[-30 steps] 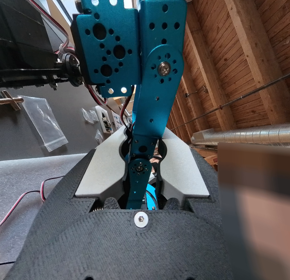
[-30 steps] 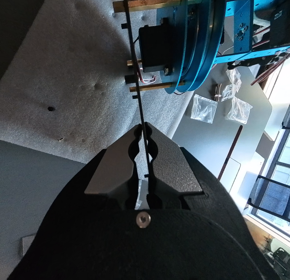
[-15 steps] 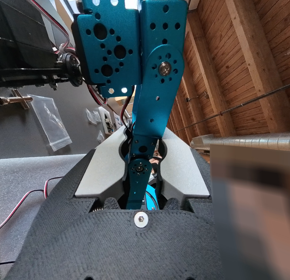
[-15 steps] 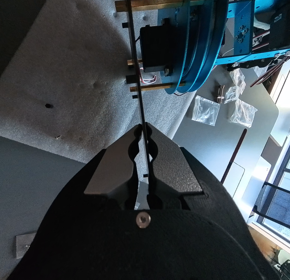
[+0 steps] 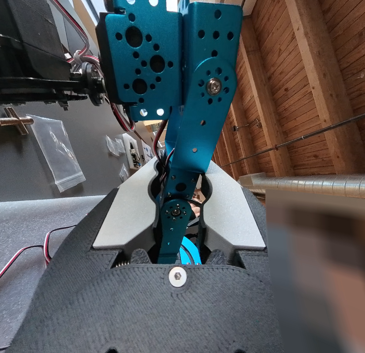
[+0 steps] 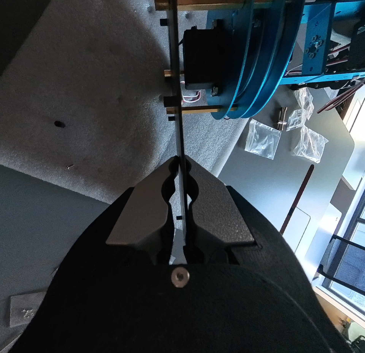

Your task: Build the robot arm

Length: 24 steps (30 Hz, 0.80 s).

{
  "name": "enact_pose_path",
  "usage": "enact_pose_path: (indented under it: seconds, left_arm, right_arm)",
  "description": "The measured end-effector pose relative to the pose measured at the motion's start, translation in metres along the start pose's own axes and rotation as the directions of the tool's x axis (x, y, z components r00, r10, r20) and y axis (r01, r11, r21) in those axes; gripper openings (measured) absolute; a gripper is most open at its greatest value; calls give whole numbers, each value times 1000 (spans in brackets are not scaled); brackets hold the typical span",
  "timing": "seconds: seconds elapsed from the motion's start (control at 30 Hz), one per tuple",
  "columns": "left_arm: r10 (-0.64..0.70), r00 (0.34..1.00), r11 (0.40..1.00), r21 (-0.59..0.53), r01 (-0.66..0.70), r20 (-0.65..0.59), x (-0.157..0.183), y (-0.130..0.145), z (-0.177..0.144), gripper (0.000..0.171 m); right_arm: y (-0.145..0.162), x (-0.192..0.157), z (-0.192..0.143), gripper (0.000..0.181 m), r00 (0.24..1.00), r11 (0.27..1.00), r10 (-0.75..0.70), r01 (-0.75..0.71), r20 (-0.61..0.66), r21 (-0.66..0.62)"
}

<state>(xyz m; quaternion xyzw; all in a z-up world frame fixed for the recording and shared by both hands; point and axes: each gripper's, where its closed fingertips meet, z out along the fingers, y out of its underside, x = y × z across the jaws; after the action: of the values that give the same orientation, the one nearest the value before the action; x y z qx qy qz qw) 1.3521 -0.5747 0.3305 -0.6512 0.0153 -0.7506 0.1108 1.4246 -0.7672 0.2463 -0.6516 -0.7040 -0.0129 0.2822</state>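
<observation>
My left gripper [image 5: 180, 165] is shut on the blue metal arm link [image 5: 199, 114] of a small robot-arm kit, its grey pads [image 5: 132, 209] pressed on either side of the lower bracket. A blue servo bracket [image 5: 142, 62] with black servos and red-white-black wires [image 5: 160, 141] sits above it. My right gripper [image 6: 181, 157] is shut on the thin dark base plate [image 6: 177, 110], seen edge-on. Brass standoffs [image 6: 199, 111] join the plate to blue round discs [image 6: 262, 56] with a black servo [image 6: 203, 54] between them.
Grey foam sheet [image 6: 83, 76] lies on a dark table [image 5: 23, 161]. Clear plastic bags [image 6: 262, 139] [image 5: 59, 151] and a metal cross-shaped tool [image 5: 15, 122] lie beside the kit. A dark stick [image 6: 296, 199] lies on the table. Wooden ceiling beams [image 5: 308, 86] and a metal duct [image 5: 316, 185] show behind. Tip to tip, the grippers are about 20 cm apart.
Both views have shifted slightly: the bags and foam drifted in frame as the held kit tilted a little. Both grips are unchanged.
</observation>
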Motion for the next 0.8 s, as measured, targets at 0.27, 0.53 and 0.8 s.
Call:
enact_pose_path:
  seconds: [0.27, 0.53, 0.8]
  left_arm:
    - [-16, 1000, 1000, -1, 16, 12, -2, 0, 6, 38]
    - [-34, 999, 999, -7, 34, -4, -1, 1, 6, 39]
    - [-55, 997, 998, -18, 54, -60, 2, 2, 1, 41]
  right_arm:
    - [4, -1, 2, 1, 1000, 1000, -23, 23, 2, 5]
    - [4, -2, 2, 1, 999, 999, -52, 52, -11, -6]
    - [1, 0, 1, 2, 998, 998, -64, 64, -7, -9]
